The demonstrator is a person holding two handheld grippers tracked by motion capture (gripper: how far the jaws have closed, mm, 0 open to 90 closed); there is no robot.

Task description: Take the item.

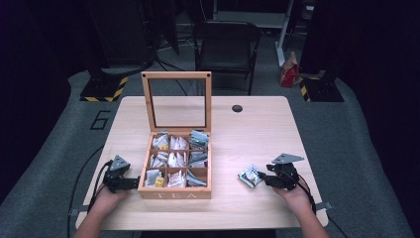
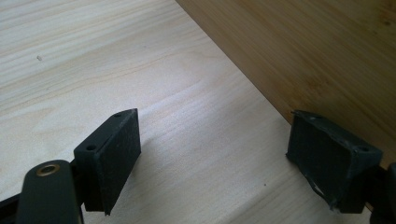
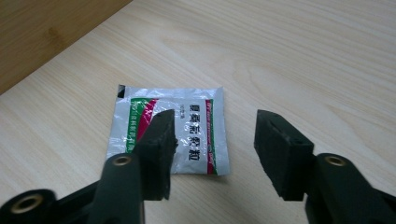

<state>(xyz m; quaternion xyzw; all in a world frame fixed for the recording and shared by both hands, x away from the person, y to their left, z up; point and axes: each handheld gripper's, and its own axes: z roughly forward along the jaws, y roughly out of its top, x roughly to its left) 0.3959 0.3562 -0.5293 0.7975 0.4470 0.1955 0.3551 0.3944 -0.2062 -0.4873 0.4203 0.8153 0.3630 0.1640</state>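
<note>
One sachet (image 3: 170,133) lies flat on the surface (image 1: 257,134) beneath my spread right tool (image 3: 212,149); my spread left tool (image 2: 215,154) flanks the open tea box (image 1: 175,191), still full.

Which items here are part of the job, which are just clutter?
In play:
- sachet, flat on the table, between the open jaws of the right gripper
- wooden tea box, lid up, compartments holding sachets
- left gripper, open, next to the box's side

Just around:
- table
- folding chair
- red bag on the floor
</note>
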